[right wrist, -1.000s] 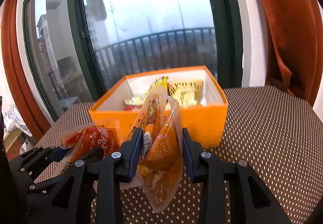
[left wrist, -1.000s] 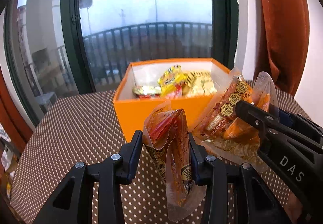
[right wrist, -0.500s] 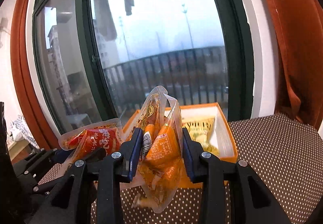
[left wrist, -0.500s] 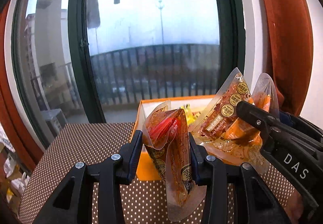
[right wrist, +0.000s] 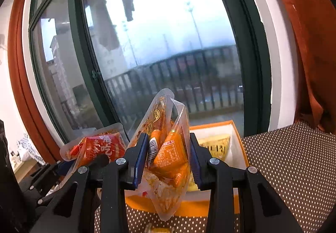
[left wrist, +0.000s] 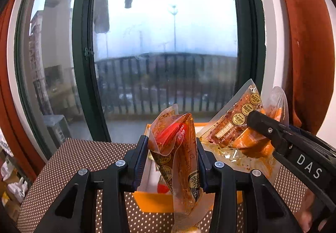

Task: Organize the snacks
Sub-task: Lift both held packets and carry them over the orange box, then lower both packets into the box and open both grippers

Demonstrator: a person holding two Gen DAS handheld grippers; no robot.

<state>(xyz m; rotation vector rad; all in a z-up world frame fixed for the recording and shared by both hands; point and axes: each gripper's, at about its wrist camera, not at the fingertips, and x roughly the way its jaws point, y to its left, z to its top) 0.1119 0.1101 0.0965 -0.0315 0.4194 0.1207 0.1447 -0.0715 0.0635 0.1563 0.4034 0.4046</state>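
Observation:
My left gripper (left wrist: 171, 161) is shut on a red-brown snack packet (left wrist: 178, 161), folded and upright between its pads. My right gripper (right wrist: 167, 159) is shut on a clear packet with orange sachets (right wrist: 166, 149). Both are held in the air just before and above the orange box (right wrist: 241, 145), which has white inner walls and holds a yellow snack bag (right wrist: 216, 147). In the left wrist view the right gripper (left wrist: 294, 149) and its clear packet (left wrist: 237, 130) sit at the right. The left-hand red packet (right wrist: 100, 149) shows at the left of the right wrist view.
A brown table with white dots (right wrist: 294, 159) lies under the box. A large dark-framed window (left wrist: 163, 44) with a balcony railing stands behind it. A rust-orange curtain (right wrist: 310, 44) hangs at the right. Bags lie on the floor at the far left (left wrist: 14, 182).
Both grippers have risen with their packets and come nearer the box. The box has sunk low in both views and is now largely hidden behind the packets.

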